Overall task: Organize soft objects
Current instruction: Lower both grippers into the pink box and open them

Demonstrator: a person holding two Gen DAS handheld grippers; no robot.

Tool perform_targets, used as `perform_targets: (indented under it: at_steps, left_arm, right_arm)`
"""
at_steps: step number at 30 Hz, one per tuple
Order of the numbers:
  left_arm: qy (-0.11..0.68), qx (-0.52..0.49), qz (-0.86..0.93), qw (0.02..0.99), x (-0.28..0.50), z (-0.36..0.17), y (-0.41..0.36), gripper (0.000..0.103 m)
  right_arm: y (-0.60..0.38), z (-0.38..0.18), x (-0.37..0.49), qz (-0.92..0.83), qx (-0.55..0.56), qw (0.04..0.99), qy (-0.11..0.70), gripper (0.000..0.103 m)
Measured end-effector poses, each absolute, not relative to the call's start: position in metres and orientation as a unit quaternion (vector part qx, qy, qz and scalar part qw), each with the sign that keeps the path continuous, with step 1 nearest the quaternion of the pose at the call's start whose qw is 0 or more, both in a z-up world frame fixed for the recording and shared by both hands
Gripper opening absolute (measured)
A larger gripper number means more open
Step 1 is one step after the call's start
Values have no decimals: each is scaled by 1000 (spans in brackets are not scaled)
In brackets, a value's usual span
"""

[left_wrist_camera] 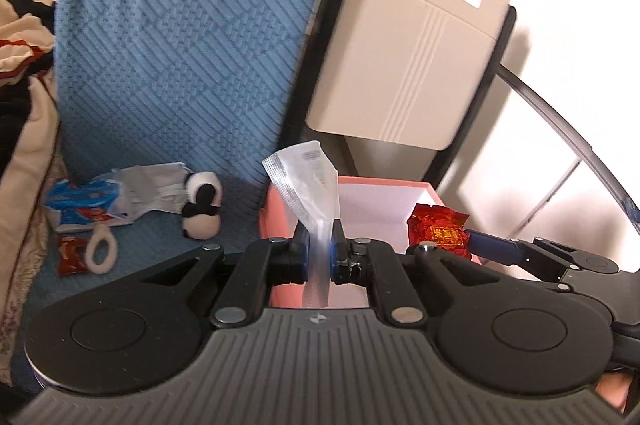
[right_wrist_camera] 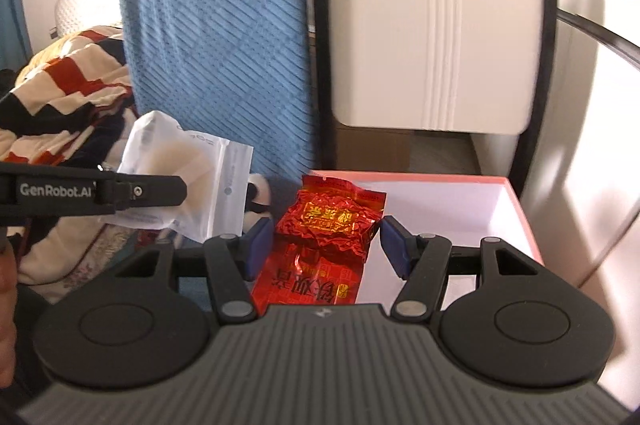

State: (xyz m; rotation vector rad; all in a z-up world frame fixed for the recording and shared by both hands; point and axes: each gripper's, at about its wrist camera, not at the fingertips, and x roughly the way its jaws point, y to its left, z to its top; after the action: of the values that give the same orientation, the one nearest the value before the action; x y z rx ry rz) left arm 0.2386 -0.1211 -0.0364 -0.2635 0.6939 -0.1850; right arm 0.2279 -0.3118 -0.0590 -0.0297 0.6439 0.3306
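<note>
Above the pink box (right_wrist_camera: 516, 209): left gripper (left_wrist_camera: 320, 257) jaws clamp a white pouch (left_wrist_camera: 308, 185), right gripper (right_wrist_camera: 326, 245) jaws, half-open, grip a red packet (right_wrist_camera: 324, 245); next, release both inside.

Black grippers (right_wrist_camera: 320, 245), blue pads (right_wrist_camera: 262, 239), seemingly silver rivets.

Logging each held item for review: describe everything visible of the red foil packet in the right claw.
The red foil packet is a crinkled, shiny pouch with gold printed characters and a crimped top edge. It stands roughly upright between the blue pads of the right claw, which pinch its sides, in front of the open pink box. Nothing else touches it.
</note>
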Motion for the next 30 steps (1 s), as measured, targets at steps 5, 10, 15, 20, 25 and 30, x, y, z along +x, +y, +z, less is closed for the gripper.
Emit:
perform_targets:
  at_steps: [5, 10, 15, 20, 25, 30]
  left_arm:
    - [351, -124, -103, 922, 248, -51, -144, 11]
    - [368, -120, -109, 916, 259, -68, -161, 11]
    - [386, -114, -113, 908, 268, -85, -177, 11]
    - [401, -103, -116, 903, 277, -101, -193, 11]
    - [416, -93, -118, 897, 283, -116, -206, 11]
    - [431, -87, -123, 890, 288, -129, -217, 11]
  right_arm:
    - [-334, -76, 231, 145, -10, 932, 334, 62]
    - [-351, -96, 234, 133, -5, 926, 353, 62]
    - [-366, -115, 239, 124, 2, 920, 371, 62]
    - [-380, -135, 243, 115, 10, 914, 388, 62]
    - [-391, -151, 245, 108, 18, 910, 401, 62]
    - [-400, -165, 250, 101, 23, 905, 413, 62]
